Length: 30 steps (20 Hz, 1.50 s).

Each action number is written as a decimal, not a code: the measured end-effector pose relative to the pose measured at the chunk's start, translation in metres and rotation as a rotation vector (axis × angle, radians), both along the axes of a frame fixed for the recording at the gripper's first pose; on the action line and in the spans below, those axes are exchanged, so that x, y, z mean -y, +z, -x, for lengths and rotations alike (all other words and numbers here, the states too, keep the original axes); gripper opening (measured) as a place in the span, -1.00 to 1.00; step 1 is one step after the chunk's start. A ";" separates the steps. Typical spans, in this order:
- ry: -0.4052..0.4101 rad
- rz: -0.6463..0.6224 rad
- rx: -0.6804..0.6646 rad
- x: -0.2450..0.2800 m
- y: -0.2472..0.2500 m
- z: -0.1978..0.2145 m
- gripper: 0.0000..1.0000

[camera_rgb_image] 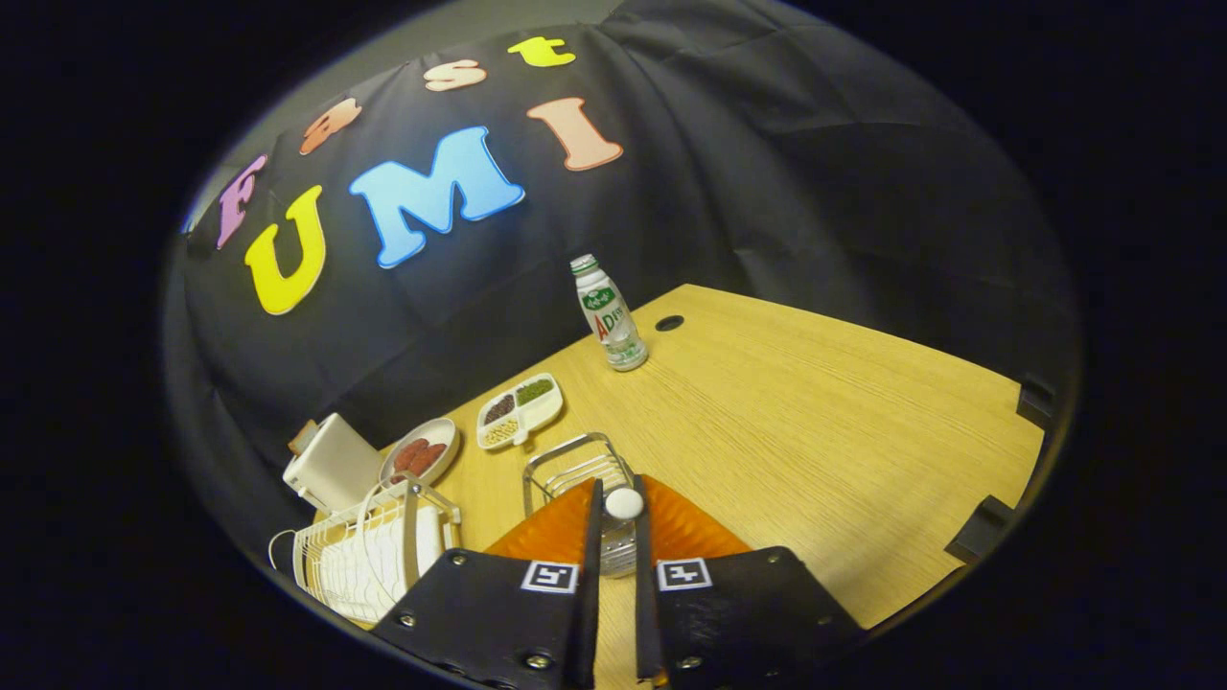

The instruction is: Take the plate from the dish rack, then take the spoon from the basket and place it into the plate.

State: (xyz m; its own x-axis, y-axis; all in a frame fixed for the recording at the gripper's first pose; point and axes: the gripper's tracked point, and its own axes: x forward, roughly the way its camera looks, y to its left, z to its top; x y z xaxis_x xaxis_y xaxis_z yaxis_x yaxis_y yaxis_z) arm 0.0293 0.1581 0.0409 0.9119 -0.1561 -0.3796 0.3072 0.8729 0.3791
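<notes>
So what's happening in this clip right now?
A person's hand-held tool is closed on a spoon, its white rounded end showing between the fingers. It hangs over an orange plate on the wooden table, just past a wire basket. The white dish rack stands to the left. The spoon looks about to go onto the plate, though whether it touches yet is unclear.
</notes>
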 end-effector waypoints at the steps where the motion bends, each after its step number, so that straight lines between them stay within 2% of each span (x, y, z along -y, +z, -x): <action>1: 0.012 0.025 -0.008 -0.001 -0.003 -0.001 -0.84; 8: 0.090 0.244 -0.055 -0.014 0.026 -0.012 -0.84; 12: 0.095 0.363 -0.071 -0.012 0.050 -0.003 -0.84; 15: 0.087 0.410 -0.065 -0.010 0.069 0.006 -0.84; 20: 0.118 0.495 -0.050 -0.022 0.099 0.028 -0.84; 23: 0.169 0.527 -0.026 -0.044 0.115 0.044 -0.84; 30: 0.359 0.548 0.034 -0.136 0.136 0.095 -0.84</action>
